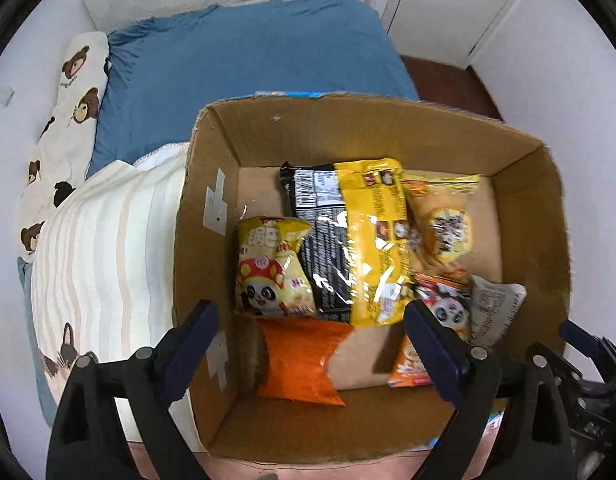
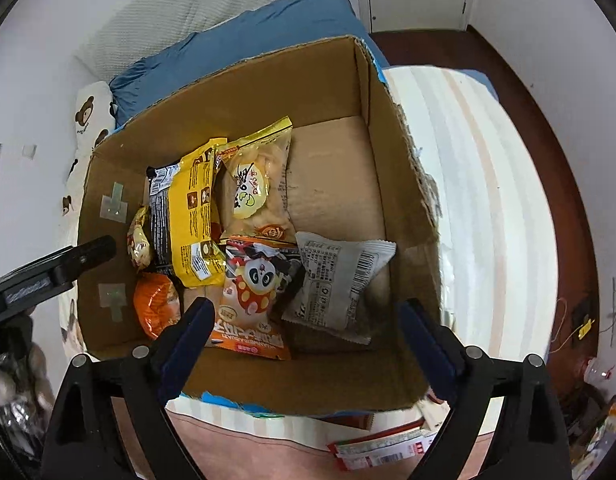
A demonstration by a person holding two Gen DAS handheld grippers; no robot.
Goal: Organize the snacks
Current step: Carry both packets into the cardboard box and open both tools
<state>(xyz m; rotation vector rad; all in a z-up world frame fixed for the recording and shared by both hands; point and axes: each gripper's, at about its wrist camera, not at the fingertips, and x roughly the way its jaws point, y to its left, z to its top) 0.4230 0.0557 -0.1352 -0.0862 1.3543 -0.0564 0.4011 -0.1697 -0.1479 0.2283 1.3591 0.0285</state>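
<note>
While both grippers point steeply down over an open cardboard box point(image 1: 212, 208), neither holds anything. The left gripper point(image 1: 308, 336) has its dark blue fingers point(image 1: 188, 344) spread wide, with an orange packet point(image 1: 300, 360) on the box floor showing in the gap between them, untouched. The right gripper point(image 2: 304, 332) stands just as wide apart, above an orange panda packet point(image 2: 256, 292) and a grey packet point(image 2: 340, 284) that lies printed back up against it; the pads touch neither.

Further into the box, a long yellow-and-black packet point(image 1: 360, 240) lies across the middle, with a small yellow panda packet point(image 1: 272, 268) beside it near the left wall and a pale packet with a round yellow label point(image 2: 256, 192) on its other side. All these snacks sit inside the box, crowded toward one half, with bare cardboard floor beyond them.

The box rests on a striped cream blanket point(image 1: 104, 256). Beyond it lie a blue pillow point(image 1: 248, 52) and a white bear-print cushion point(image 1: 76, 92). Outside the box's near wall, a red-and-white packet point(image 2: 380, 450) lies on the bedding.
</note>
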